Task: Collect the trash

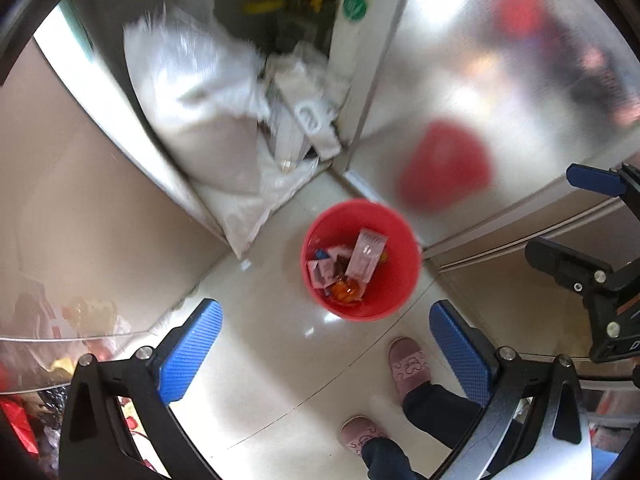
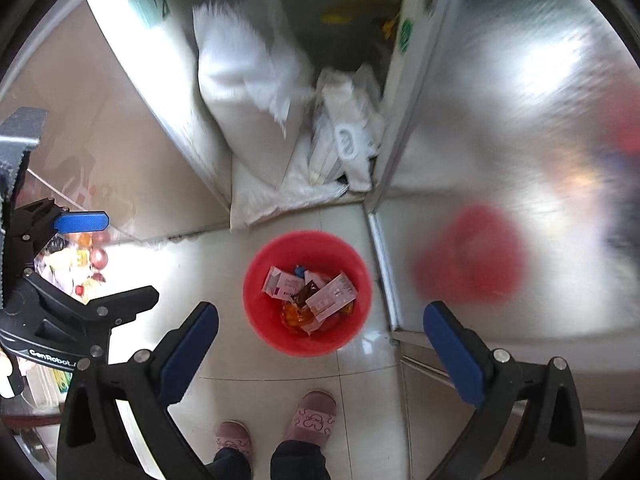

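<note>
A red bin (image 1: 400,280) (image 2: 256,288) stands on the pale tiled floor, well below both grippers. Inside lie pink cartons (image 1: 366,256) (image 2: 330,296) and orange wrappers (image 1: 346,292) (image 2: 296,316). My left gripper (image 1: 324,312) hangs open above the bin, with nothing between its blue pads (image 1: 192,352). My right gripper (image 2: 320,312) is also open and empty over the bin. Each gripper shows at the edge of the other's view: the right gripper (image 1: 576,216) and the left gripper (image 2: 112,258), side by side.
White sacks (image 1: 192,92) (image 2: 244,80) fill the gap behind the bin. A brushed metal door (image 1: 500,80) (image 2: 500,120) on the right reflects the bin. A person's feet in pink slippers (image 1: 408,364) (image 2: 314,412) stand near the bin. A clear cover over colourful items (image 2: 80,256) lies at left.
</note>
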The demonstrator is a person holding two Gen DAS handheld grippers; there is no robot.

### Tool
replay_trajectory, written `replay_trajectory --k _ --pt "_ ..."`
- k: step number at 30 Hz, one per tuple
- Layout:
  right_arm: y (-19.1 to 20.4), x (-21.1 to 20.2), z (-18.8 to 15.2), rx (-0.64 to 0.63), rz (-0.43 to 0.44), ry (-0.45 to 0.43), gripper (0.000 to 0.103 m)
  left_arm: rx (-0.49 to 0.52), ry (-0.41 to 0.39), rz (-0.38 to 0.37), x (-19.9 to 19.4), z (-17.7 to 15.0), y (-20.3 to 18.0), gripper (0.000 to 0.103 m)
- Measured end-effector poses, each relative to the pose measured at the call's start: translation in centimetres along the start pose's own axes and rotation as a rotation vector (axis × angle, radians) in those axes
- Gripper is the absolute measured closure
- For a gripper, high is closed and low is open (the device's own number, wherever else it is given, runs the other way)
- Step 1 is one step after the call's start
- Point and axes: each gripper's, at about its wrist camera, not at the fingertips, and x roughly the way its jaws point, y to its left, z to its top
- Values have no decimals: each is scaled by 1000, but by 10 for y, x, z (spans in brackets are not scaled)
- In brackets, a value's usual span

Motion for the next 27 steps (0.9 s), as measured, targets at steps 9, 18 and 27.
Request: replay_trajectory --k 9,18,27 --pt "3 -167 0 60 -75 -116 0 9 -145 -37 -167 13 -29 0" --pt "-1 -326 -19 143 -147 -270 0 54 -280 -10 -318 5 -73 0" --pt "0 -436 -49 157 -199 -383 0 102 -371 -38 -421 -16 -118 0"
